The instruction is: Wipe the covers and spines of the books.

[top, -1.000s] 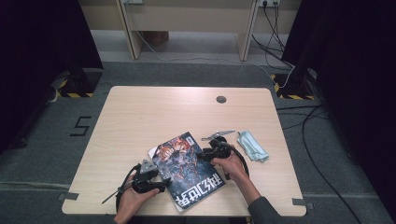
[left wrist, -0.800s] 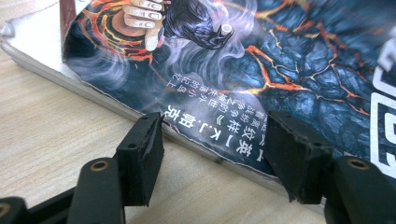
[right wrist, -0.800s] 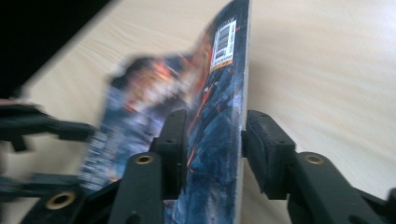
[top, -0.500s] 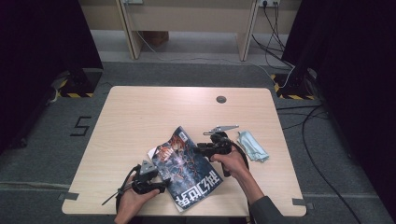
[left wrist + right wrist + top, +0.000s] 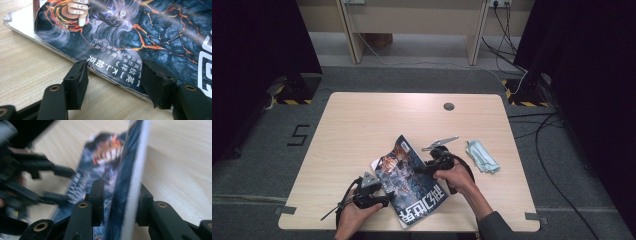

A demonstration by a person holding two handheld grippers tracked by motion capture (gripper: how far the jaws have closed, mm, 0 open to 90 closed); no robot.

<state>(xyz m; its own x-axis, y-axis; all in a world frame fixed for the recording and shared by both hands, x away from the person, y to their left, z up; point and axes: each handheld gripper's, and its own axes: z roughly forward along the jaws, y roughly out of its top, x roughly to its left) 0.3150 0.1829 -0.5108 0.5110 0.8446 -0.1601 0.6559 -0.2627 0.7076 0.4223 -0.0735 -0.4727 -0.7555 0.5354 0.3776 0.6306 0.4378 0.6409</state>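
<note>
Pale wood table (image 5: 362, 125) under me: my right gripper (image 5: 117, 202) has just been closing its jaws and now clamps the magazine's (image 5: 412, 182) right edge, tipping that side up. My left gripper (image 5: 115, 82) stands released, jaws straddling the magazine's near-left edge, whose long axis runs diagonally away

Left tool (image 5: 384, 199) gaping, right tool (image 5: 421, 169) just closing, clamped
</note>
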